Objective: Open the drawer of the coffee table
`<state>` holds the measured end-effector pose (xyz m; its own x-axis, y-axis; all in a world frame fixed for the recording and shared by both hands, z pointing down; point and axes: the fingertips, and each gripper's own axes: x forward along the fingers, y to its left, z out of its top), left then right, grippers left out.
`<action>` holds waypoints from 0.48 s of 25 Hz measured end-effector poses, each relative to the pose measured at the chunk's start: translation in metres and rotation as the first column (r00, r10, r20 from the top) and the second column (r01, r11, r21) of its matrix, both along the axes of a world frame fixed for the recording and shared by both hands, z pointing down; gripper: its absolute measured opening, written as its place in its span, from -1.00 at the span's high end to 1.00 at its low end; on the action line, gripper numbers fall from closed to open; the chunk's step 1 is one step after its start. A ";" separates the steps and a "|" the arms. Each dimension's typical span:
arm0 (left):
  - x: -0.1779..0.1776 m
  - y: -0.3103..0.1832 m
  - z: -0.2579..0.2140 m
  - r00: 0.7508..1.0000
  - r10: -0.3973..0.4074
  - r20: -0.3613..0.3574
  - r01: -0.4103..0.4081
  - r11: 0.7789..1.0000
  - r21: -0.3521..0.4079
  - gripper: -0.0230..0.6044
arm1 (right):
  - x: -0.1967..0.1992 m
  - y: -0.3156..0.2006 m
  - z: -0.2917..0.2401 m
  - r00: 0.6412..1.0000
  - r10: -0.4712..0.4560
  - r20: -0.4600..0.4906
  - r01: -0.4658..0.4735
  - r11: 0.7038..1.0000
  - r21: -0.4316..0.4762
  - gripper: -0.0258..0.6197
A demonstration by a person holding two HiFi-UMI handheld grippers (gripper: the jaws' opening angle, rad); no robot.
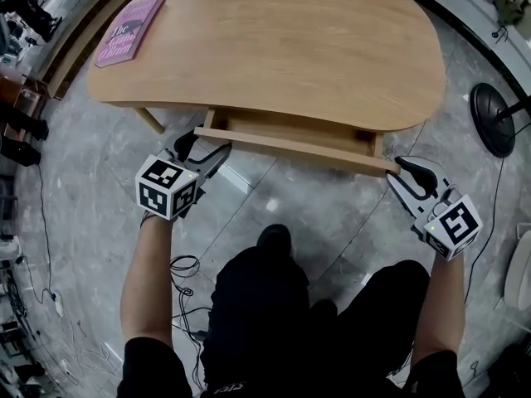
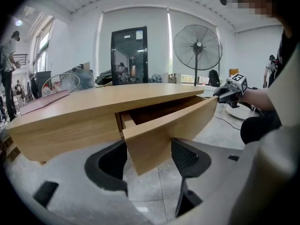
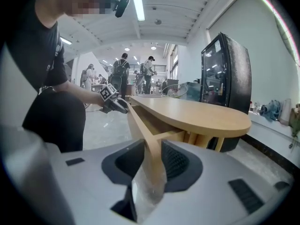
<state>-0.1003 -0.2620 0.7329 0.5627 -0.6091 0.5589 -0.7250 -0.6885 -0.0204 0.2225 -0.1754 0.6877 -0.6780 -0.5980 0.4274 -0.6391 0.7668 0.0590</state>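
Observation:
The light wooden coffee table (image 1: 274,40) has its drawer partly pulled out, and the drawer front (image 1: 290,145) stands clear of the tabletop edge. My left gripper (image 1: 203,143) is at the front's left end. In the left gripper view the board's corner (image 2: 154,139) lies between the wide-set jaws of the left gripper (image 2: 149,158), which stands open. My right gripper (image 1: 406,168) is at the front's right end. In the right gripper view the thin board edge (image 3: 145,135) fills the gap of the right gripper (image 3: 152,163), with both pads against it.
A pink book (image 1: 129,27) lies on the table's far left corner. A floor fan's base (image 1: 494,118) stands at the right, and the fan (image 2: 198,46) rises behind the table. Cables (image 1: 187,268) trail on the floor by the person's legs. A black cabinet (image 3: 225,74) stands beyond the table.

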 end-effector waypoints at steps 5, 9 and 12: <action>-0.005 0.005 -0.001 1.000 0.006 0.005 -0.006 1.000 -0.014 0.03 | -0.001 0.001 -0.001 0.999 0.009 -0.042 -0.008 1.000 0.018 0.58; -0.009 0.013 -0.003 1.000 0.022 0.015 -0.022 1.000 -0.022 0.10 | -0.004 0.007 -0.003 0.998 -0.013 -0.060 0.014 1.000 0.016 0.59; -0.008 0.020 -0.002 0.997 0.053 0.060 -0.052 0.998 -0.020 0.13 | -0.002 0.015 -0.003 0.996 -0.041 -0.077 0.042 0.999 0.007 0.60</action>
<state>-0.1084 -0.2423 0.7311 0.5585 -0.5691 0.6035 -0.6858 -0.7261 -0.0501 0.2209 -0.1607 0.6848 -0.6676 -0.5739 0.4743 -0.6004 0.7917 0.1130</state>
